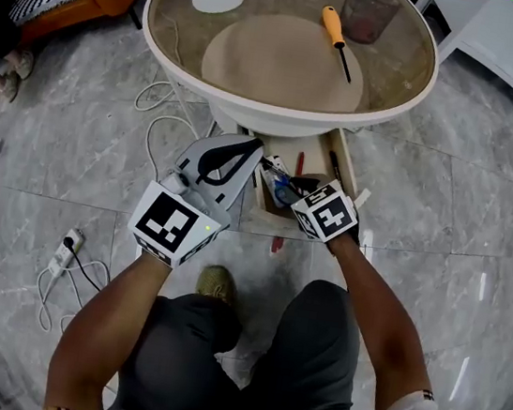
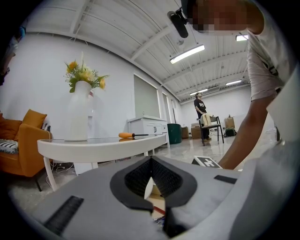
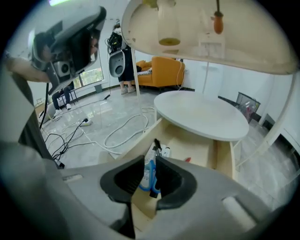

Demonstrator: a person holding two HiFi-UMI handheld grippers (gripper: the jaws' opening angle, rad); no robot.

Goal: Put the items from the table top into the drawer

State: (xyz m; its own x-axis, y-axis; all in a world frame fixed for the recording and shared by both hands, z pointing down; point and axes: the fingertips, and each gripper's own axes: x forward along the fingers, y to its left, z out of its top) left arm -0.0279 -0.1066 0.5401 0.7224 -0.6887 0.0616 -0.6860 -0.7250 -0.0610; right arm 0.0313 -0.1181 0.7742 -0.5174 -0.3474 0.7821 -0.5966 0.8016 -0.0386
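Right gripper (image 3: 151, 165) is over the open drawer (image 3: 190, 143), jaws apart, gripping nothing. I see a blue item (image 3: 149, 172) in the drawer below the gap. Left gripper (image 2: 151, 164): jaws together, empty. Screwdriver (image 1: 336, 36) is on the table (image 1: 251, 111), far right.

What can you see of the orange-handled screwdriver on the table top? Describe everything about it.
The screwdriver has a glossy orange handle, plastic by the look, and a thin dark shaft, probably metal. It lies flat on the glass table top, in its far right part. The handle points away from the person and the tip angles back toward them. Only the glass touches it. A dark translucent container stands close beside the handle and appears to be apart from it.
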